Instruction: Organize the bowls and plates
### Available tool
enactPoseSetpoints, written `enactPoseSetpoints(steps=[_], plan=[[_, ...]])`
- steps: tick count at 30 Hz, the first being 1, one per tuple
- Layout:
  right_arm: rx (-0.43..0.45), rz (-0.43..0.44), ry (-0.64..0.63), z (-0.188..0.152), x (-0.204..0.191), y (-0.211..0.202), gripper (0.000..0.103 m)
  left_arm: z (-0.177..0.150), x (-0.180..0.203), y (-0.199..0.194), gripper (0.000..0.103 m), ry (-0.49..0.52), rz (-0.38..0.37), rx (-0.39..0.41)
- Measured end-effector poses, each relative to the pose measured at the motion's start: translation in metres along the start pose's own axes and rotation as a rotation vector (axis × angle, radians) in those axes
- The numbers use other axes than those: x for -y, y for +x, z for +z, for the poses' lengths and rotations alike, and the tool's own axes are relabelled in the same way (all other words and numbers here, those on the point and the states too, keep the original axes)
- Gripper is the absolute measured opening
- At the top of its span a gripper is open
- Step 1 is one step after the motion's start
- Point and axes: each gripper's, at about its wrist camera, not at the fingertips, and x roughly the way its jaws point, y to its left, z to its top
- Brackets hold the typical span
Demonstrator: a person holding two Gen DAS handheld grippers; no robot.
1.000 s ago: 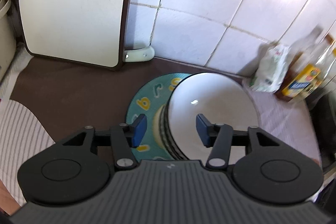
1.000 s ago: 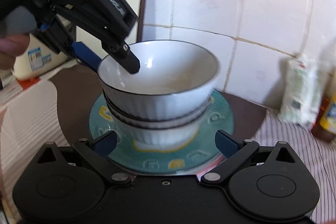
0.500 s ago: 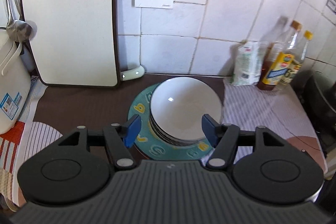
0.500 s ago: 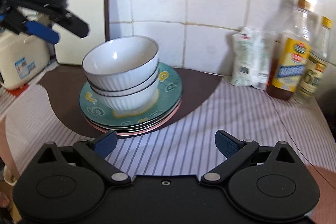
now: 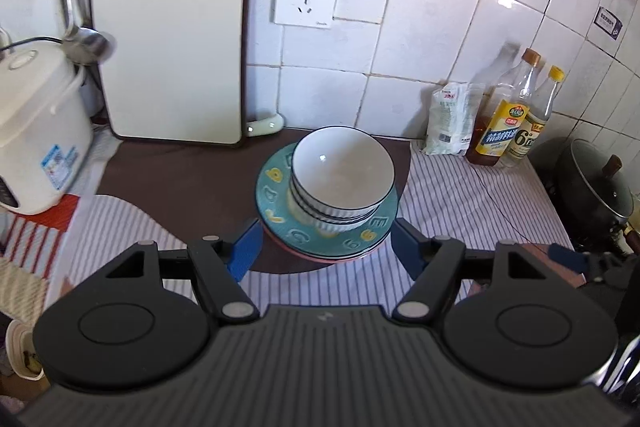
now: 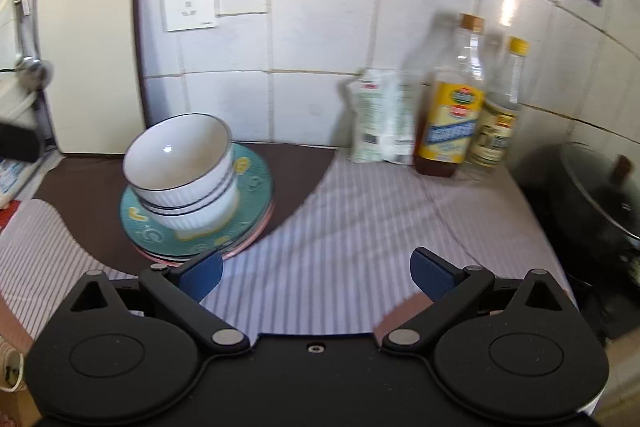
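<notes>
My left tongs (image 5: 324, 247) are open and hold nothing; their jaws have just been opening wider. My right tongs (image 6: 316, 273) are open and empty too. The white bowls (image 5: 342, 179) sit stacked inside each other on the blue-green plates (image 5: 276, 195), on the brown mat (image 5: 180, 171) near the tiled wall (image 5: 420, 39). I think the bowls are hard, smooth and slippery, and they would break if dropped. I would pinch one by its rim. The striped cloth (image 6: 360, 227) looks soft. Bottles (image 6: 452, 107), a cutting board (image 5: 168, 39) and a dark pot (image 5: 596, 183) stand close by.
</notes>
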Motion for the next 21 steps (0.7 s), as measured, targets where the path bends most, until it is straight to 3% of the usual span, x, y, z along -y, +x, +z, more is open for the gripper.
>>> enactPoseSetpoints(steps=[1, 2, 3, 6, 15, 21], plan=[[-0.009, -0.015, 0.004, 0.002, 0.001, -0.005, 0.102, -0.001, 0.0, -0.004, 0.078, 0.002, 0.004, 0.004], [-0.015, -0.025, 0.005, 0.003, 0.002, -0.01, 0.102, -0.003, 0.0, -0.009, 0.09, 0.008, 0.002, 0.007], [-0.019, -0.037, 0.007, 0.004, 0.002, -0.015, 0.102, -0.005, 0.0, -0.013, 0.093, 0.013, -0.004, 0.015], [-0.019, -0.037, 0.043, 0.002, 0.008, -0.028, 0.102, -0.015, 0.005, -0.024, 0.094, 0.032, -0.004, 0.043], [0.003, -0.042, 0.102, -0.01, 0.025, -0.066, 0.102, -0.039, 0.01, -0.033, 0.094, 0.054, 0.054, 0.005], [0.011, -0.029, 0.062, -0.012, 0.023, -0.085, 0.102, -0.046, 0.005, -0.037, 0.094, 0.034, 0.105, 0.007]])
